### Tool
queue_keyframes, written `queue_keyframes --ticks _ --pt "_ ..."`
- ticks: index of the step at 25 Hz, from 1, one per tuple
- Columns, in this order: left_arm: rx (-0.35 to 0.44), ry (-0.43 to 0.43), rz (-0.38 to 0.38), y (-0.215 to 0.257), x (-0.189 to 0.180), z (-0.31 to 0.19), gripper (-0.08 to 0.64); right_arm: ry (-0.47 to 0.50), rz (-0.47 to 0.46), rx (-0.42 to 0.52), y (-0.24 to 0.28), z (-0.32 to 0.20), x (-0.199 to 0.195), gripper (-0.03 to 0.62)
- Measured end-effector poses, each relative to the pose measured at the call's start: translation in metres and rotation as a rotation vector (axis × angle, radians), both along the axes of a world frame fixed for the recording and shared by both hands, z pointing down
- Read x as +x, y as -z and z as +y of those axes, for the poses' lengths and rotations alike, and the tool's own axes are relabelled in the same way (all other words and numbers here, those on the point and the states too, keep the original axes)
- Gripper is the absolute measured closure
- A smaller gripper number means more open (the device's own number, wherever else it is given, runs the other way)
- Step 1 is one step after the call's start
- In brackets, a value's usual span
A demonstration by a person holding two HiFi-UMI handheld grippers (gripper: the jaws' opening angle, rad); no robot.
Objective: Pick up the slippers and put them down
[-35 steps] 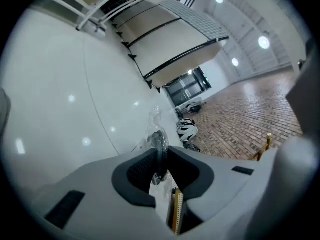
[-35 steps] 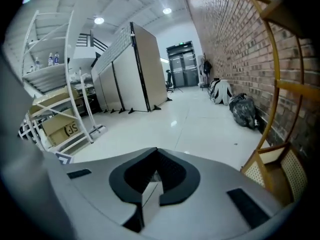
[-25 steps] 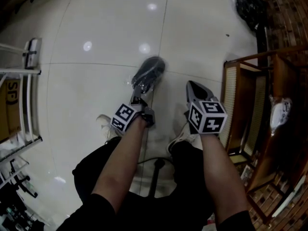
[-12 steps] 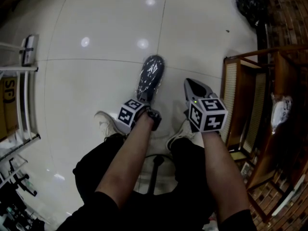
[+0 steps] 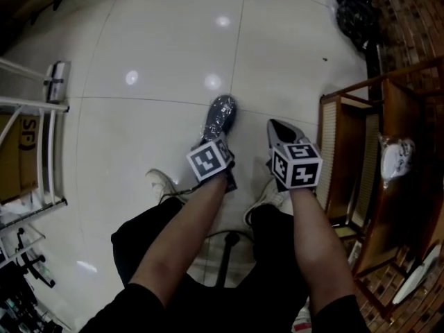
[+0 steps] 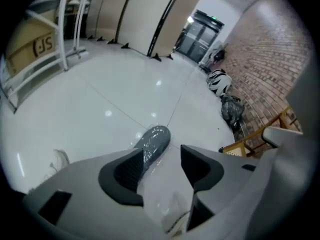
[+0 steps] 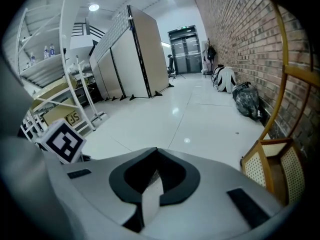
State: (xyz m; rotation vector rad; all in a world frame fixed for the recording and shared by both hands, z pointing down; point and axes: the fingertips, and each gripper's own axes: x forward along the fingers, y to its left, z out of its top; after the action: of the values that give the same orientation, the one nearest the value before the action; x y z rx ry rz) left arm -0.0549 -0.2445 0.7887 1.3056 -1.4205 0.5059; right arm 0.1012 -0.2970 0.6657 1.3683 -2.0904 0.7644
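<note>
A dark grey slipper (image 5: pixel 220 112) wrapped in clear plastic lies flat on the white tiled floor (image 5: pixel 152 54), toe pointing away. My left gripper (image 5: pixel 219 139) hovers over its heel end. In the left gripper view the slipper (image 6: pixel 152 141) shows past the left pad (image 6: pixel 125 171), and loose plastic wrap (image 6: pixel 165 199) lies under the gap. The left gripper (image 6: pixel 165 166) has just opened wide, then closed back slightly; neither pad presses on anything. My right gripper (image 5: pixel 282 132) is beside it to the right, jaws shut tip to tip (image 7: pixel 156 156), with only a pale strip showing in the slot.
A wooden rack with cane panels (image 5: pixel 347 151) stands close on the right against a brick wall. A black bag (image 5: pixel 357 9) lies at the far right. A metal shelf frame (image 5: pixel 41 116) is on the left. The person's white shoes (image 5: pixel 161 182) and a stool base (image 5: pixel 225 245) are below.
The left gripper held the slipper tilted up, then let it go; the slipper now lies flat. That gripper has rolled and shifted right over the heel. The right gripper stayed put.
</note>
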Motion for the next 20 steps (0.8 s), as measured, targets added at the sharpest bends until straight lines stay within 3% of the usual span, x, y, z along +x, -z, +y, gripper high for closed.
queue_keyframes --ticks 2,5,7,10,12,15,20 --pt "0.096 -0.064 -0.079 0.034 -0.011 -0.017 0.328 0.03 0.024 0.015 0.003 0.001 -0.001 0.583" --pt "0.339 -0.19 -0.174 0.1 -0.03 -0.055 0.403 0.081 0.08 0.06 0.017 0.001 0.0 0.584" --pt "0.481 -0.252 -0.234 0.144 -0.052 -0.072 0.548 0.111 0.108 0.111 0.032 0.0 -0.003 0.584" --pt "0.588 -0.24 -0.179 0.193 -0.077 -0.08 0.555 0.12 0.107 0.199 0.063 -0.002 -0.007 0.584" --pt "0.671 -0.237 -0.13 0.226 -0.086 -0.082 0.557 0.077 0.069 0.284 0.098 -0.008 -0.009 0.584" --pt "0.806 -0.294 -0.111 0.281 -0.084 -0.066 0.556 0.008 0.014 0.417 0.161 -0.003 -0.008 0.584" --pt "0.991 -0.331 -0.115 0.367 -0.081 -0.029 0.555 0.011 -0.008 0.574 0.247 0.029 -0.011 0.584"
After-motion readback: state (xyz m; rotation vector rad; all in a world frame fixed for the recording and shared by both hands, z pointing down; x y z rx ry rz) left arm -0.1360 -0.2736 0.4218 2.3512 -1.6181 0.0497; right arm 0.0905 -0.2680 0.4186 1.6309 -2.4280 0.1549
